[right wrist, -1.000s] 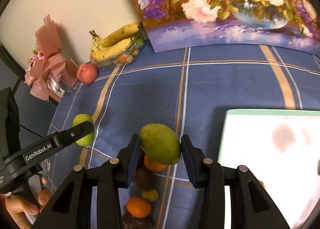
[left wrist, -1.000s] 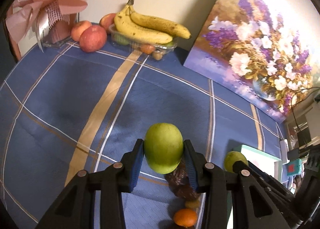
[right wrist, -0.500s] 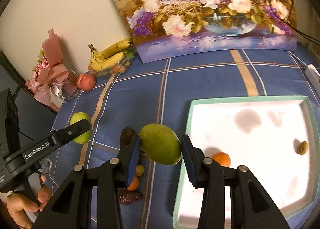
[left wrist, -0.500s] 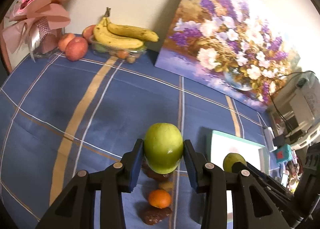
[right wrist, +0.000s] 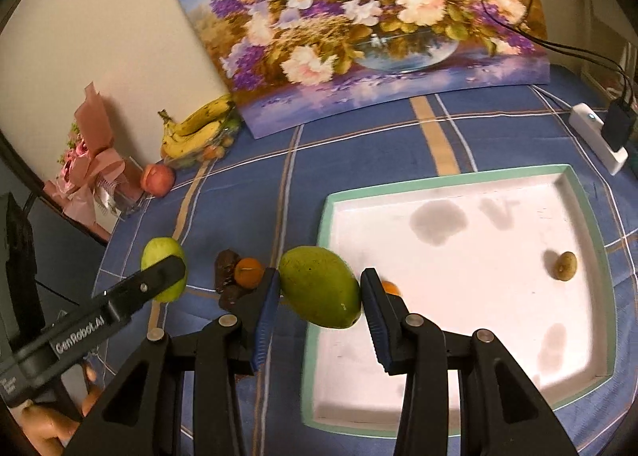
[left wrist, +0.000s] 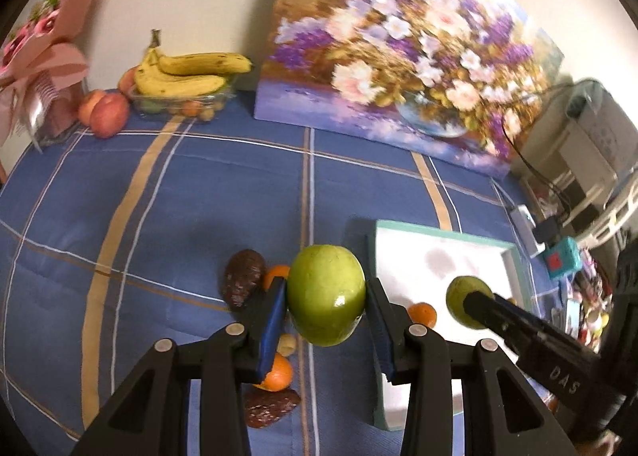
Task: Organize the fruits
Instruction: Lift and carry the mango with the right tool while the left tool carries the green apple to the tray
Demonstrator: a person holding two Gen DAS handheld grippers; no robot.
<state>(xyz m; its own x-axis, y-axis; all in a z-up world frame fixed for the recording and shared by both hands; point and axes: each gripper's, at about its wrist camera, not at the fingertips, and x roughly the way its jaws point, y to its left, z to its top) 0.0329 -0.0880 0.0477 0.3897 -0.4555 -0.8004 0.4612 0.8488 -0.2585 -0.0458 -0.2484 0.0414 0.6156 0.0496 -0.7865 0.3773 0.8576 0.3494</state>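
Observation:
My left gripper (left wrist: 326, 318) is shut on a green apple (left wrist: 326, 294) and holds it above the blue cloth, left of the white tray (left wrist: 504, 252). My right gripper (right wrist: 319, 296) is shut on a green mango (right wrist: 319, 286) over the tray's (right wrist: 574, 185) left rim. An orange (right wrist: 388, 287) and a small brown fruit (right wrist: 564, 265) lie in the tray. On the cloth lie oranges (left wrist: 277, 374), a small yellow fruit (left wrist: 287, 344) and dark brown fruits (left wrist: 243, 280). The apple also shows in the right wrist view (right wrist: 161, 272), the mango in the left (left wrist: 462, 296).
Bananas (left wrist: 187, 75) on a clear box of small fruits and red apples (left wrist: 107, 113) stand at the back left beside a pink bouquet (left wrist: 40, 69). A flower painting (left wrist: 398, 69) leans on the wall. A power strip with a plug (right wrist: 600, 137) lies right of the tray.
Both grippers moved right toward the tray with their fruits held. The mango now hangs over the tray's left rim; the apple is close to the tray's left side.

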